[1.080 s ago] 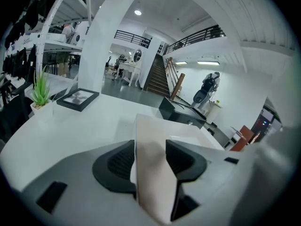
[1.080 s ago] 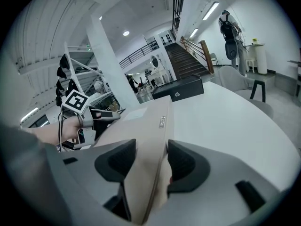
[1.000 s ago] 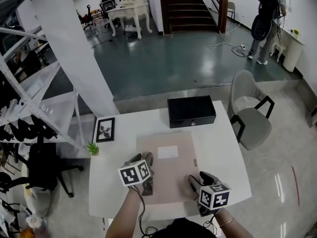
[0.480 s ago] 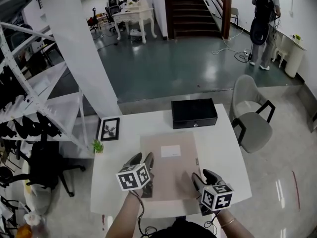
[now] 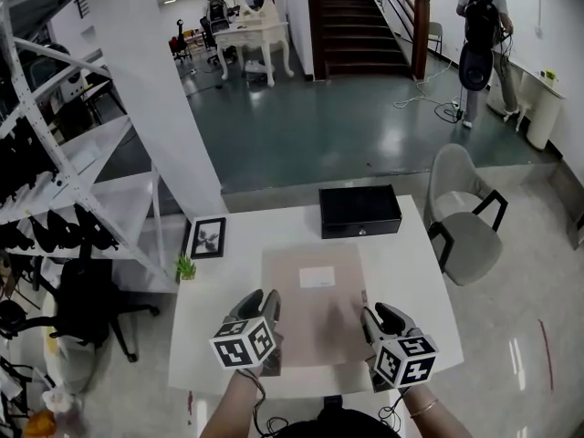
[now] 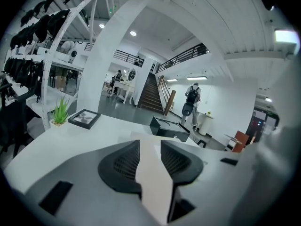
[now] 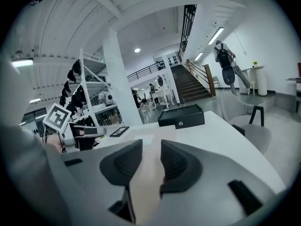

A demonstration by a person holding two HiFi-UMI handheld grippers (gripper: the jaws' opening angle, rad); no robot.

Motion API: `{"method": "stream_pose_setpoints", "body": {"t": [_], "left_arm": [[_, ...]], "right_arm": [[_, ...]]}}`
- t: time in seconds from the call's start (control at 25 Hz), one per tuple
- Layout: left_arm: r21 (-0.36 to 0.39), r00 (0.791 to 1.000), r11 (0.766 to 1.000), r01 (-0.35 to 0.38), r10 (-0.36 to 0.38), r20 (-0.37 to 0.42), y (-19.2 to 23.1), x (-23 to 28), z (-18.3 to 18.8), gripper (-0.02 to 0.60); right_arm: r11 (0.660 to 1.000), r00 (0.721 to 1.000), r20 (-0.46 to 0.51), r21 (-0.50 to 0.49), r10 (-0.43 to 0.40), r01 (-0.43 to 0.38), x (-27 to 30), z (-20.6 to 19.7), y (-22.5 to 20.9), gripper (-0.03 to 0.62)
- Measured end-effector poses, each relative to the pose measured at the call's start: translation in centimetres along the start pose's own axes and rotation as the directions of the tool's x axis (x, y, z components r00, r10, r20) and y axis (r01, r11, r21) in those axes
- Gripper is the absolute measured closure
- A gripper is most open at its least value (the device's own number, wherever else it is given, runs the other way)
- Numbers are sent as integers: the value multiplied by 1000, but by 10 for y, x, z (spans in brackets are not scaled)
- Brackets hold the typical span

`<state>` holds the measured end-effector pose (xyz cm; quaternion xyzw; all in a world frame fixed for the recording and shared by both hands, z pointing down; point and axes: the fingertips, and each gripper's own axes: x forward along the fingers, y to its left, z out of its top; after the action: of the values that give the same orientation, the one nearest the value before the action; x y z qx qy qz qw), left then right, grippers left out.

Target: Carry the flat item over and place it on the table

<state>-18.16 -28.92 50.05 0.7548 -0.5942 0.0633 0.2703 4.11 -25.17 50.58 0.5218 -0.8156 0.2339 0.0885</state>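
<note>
On the white worktop (image 5: pixel 411 272): a beige flat folder (image 5: pixel 315 313), far end toward the black box (image 5: pixel 359 211). Gripped at the near left corner by the left gripper (image 5: pixel 266 310), at the near right corner by the right gripper (image 5: pixel 372 320). Both pairs of jaws just drawn inward, now pinching the folder's near edge, sheet running straight out between the pads. To the left, well apart: a framed picture (image 5: pixel 208 237) and a small plant (image 5: pixel 186 268).

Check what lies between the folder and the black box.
Nothing: the head view shows only a bare strip of white table between the folder and the black box.
</note>
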Motion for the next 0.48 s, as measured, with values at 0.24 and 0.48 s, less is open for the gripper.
{"method": "stream_pose_setpoints", "body": {"t": [0.24, 0.48], "left_arm": [[33, 999, 999, 34, -35, 18, -12, -19, 0, 472], [98, 998, 994, 47, -49, 25, -22, -34, -3, 495]], "right_arm": [[999, 1000, 21, -51, 5, -4, -2, 6, 8, 523], [998, 1000, 32, -63, 0, 2, -6, 6, 13, 548]]}}
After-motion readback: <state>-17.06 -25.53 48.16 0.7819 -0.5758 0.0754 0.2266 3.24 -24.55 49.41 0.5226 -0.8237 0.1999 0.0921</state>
